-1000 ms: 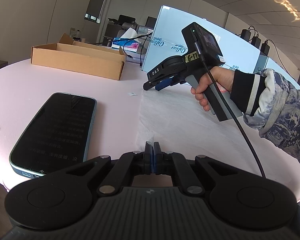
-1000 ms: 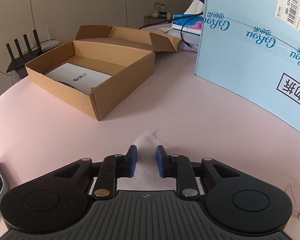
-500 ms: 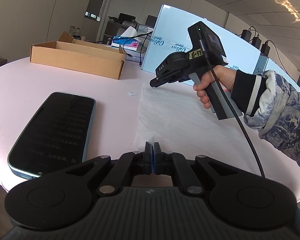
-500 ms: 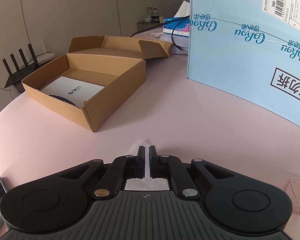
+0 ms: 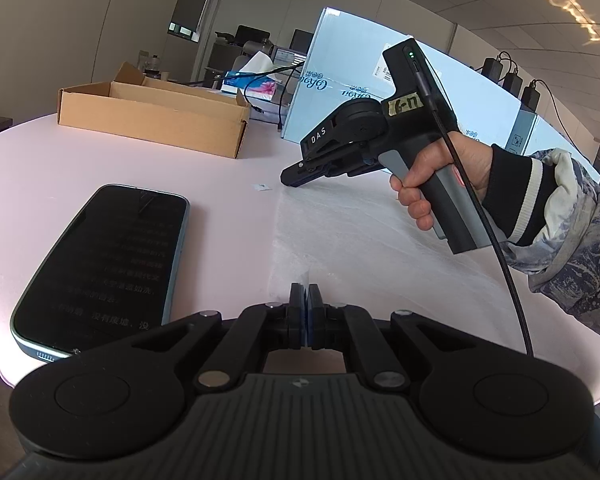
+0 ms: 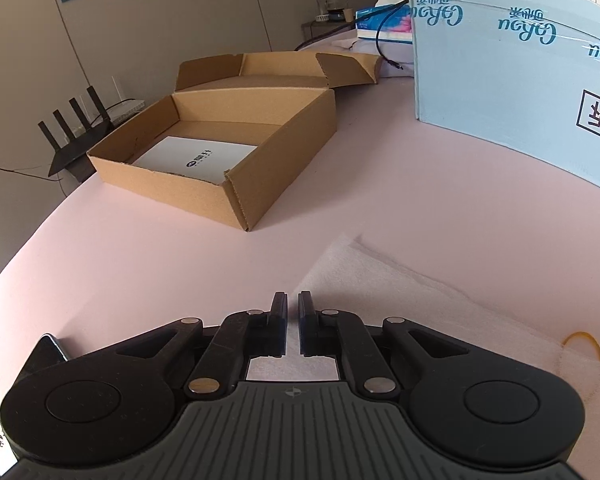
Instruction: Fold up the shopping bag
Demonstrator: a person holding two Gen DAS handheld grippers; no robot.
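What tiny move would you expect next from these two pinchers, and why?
Probably the left gripper lifts the near edge of the white bag it pinches toward the right gripper at the far corner, since the bag lies flat, unfolded.

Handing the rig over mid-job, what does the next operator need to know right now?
Left gripper: jaws shut on the near edge of the white shopping bag.
Right gripper: jaws all but shut, low over the bag's far corner; whether it pinches the fabric I cannot tell.
The bag lies spread flat on the pink table, beside the phone.
Done: near edge gripped.
Left: confirm the right grip, then make the folds; no fold shows yet.
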